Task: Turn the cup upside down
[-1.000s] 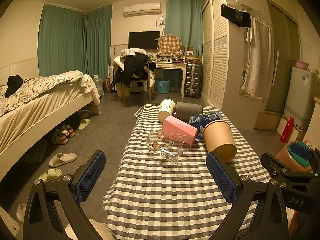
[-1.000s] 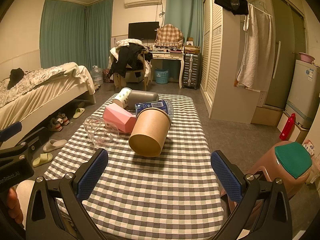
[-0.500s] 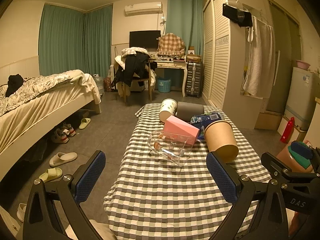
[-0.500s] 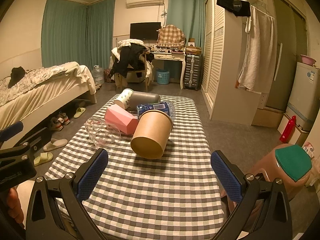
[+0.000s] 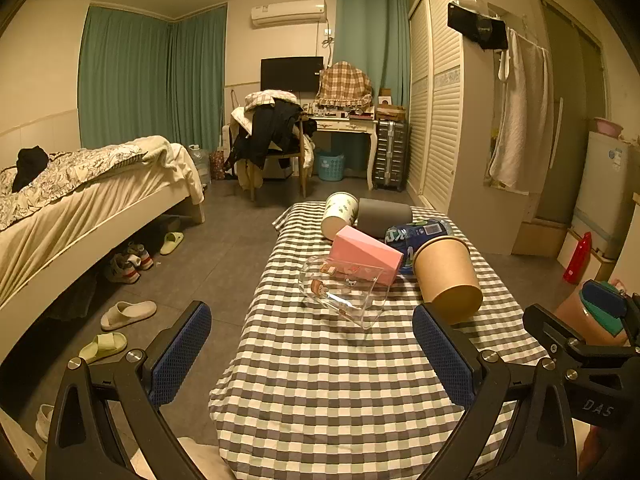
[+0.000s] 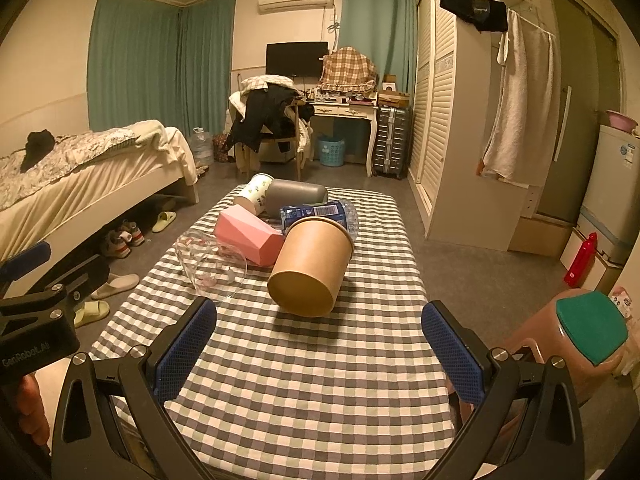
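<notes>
A brown paper cup (image 6: 310,266) is seen lying on its side on a grey-and-white checked table (image 6: 304,392), its long axis running from the far clutter toward the cameras, flat base nearest and rim (image 6: 322,226) pointing away against a blue-labelled bottle (image 6: 316,212). It is flanked on its left by a pink faceted cup (image 6: 248,238) and a clear glass cup (image 6: 210,266), both toppled, with a patterned white cup (image 6: 254,194) and a grey cylinder (image 6: 294,196) beyond.

The right gripper (image 6: 319,346) is held wide apart short of the cup, nothing between its blue pads. The left gripper (image 5: 312,350) is likewise spread wide and empty, hovering over the near tablecloth.

A bed (image 5: 80,200), teal curtains (image 5: 152,80), a clothes-draped chair (image 5: 272,140) and a louvred wardrobe (image 5: 440,112) are shown in the dim, yellow-lit room.
</notes>
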Motion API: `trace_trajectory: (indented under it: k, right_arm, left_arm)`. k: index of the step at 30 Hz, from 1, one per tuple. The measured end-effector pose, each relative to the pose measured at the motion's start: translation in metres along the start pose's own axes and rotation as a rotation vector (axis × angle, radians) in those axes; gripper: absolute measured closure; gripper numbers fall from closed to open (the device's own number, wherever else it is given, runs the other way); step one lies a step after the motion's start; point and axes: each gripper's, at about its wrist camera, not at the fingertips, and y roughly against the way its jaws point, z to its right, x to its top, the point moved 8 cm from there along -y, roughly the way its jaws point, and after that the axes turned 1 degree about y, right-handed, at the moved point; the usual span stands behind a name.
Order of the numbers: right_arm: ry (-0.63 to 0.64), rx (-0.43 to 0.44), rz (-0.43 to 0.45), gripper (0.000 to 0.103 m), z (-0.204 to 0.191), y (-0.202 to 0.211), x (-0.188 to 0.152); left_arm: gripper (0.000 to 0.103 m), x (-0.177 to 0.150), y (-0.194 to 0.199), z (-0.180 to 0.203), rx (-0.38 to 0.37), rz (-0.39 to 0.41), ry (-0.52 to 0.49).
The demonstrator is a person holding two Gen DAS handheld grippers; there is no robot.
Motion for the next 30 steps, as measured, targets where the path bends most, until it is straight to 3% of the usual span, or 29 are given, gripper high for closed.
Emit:
trace_trajectory:
  k: [11, 19, 24, 30]
  right_arm:
    - [0.020, 0.047, -0.001, 0.000, -0.008, -0.007, 0.007]
    - [0.076, 0.152, 0.002, 0.000, -0.017, -0.034, 0.048]
    - [0.154, 0.265, -0.043, 0.000, -0.034, -0.087, 0.084]
    - [0.311, 0.407, -0.186, 0.003, -0.070, -0.169, 0.098]
  left_arm:
    - [0.000, 0.006, -0.006, 0.000, 0.022, -0.018, 0.000]
    - [0.000, 0.035, -0.035, -0.017, 0.084, -0.038, 0.040]
    - [0.000, 0.057, -0.067, -0.042, 0.142, -0.054, 0.086]
    - [0.000, 0.072, -0.115, -0.068, 0.226, -0.080, 0.111]
